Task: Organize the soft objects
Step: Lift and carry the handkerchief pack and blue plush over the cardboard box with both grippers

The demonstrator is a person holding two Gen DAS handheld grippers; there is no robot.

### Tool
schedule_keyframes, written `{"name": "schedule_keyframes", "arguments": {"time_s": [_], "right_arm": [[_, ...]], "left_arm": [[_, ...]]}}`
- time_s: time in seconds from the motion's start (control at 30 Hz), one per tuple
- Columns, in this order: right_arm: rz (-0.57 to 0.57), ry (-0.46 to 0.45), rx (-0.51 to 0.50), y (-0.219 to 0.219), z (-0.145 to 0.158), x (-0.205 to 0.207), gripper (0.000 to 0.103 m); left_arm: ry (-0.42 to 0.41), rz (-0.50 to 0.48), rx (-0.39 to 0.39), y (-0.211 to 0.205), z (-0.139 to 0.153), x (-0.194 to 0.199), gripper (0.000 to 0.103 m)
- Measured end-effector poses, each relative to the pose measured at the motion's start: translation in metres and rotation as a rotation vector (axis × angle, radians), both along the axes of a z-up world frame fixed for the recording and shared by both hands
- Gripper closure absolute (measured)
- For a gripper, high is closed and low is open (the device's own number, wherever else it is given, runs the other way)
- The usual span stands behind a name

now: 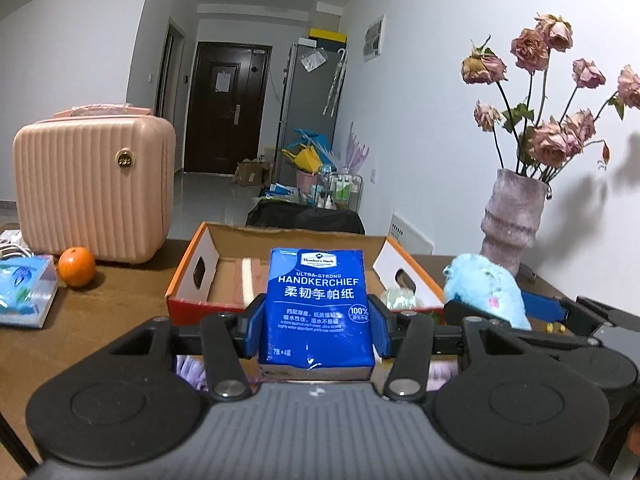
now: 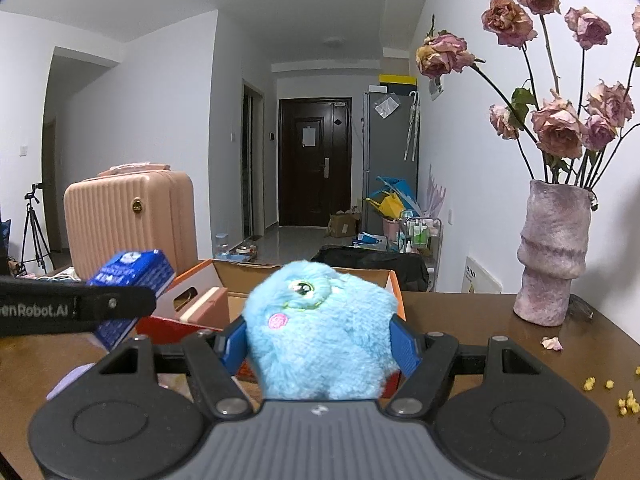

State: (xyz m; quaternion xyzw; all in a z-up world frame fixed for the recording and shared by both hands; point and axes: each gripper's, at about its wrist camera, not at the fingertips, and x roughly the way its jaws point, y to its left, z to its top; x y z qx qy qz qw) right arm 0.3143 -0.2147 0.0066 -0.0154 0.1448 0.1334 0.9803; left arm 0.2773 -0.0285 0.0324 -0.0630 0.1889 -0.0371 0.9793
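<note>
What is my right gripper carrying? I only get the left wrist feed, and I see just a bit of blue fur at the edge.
Observer: The right gripper is shut on a fluffy blue plush toy with an embroidered eye and a pink cheek patch.
Operator: Where is it relative to the box?
Observer: The plush toy is held in front of the open cardboard box, whose far wall shows just behind its head.
Operator: Anything loose on the table on that side?
Observer: Yes. A fallen petal and yellow crumbs lie on the table, right of the gripper, near the vase.
</note>
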Motion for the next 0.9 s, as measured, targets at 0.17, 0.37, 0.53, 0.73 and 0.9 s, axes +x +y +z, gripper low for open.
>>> {"name": "schedule_keyframes", "arguments": {"time_s": [0.17,0.37,0.53,0.73,0.9], "right_arm": [[-0.002,0.0,0.004,0.001,0.002,0.022,0.033],[-0.001,0.001,0.001,0.005,0.004,0.05,0.033],[-0.002,0.012,-0.014,0.008,0.003,0.074,0.033],[-0.006,0.018,-0.023,0.011,0.003,0.101,0.033],[-0.004,0.034,-0.043,0.016,0.001,0.124,0.033]], "left_arm": [[-0.019,0.004,-0.006,-0.005,0.006,0.021,0.051],[-0.027,0.011,-0.015,-0.007,0.008,0.046,0.051],[-0.025,0.016,-0.02,-0.007,0.007,0.069,0.051],[-0.015,0.026,-0.028,-0.005,0.004,0.098,0.051],[-0.004,0.034,-0.031,-0.003,0.001,0.12,0.051]]}}
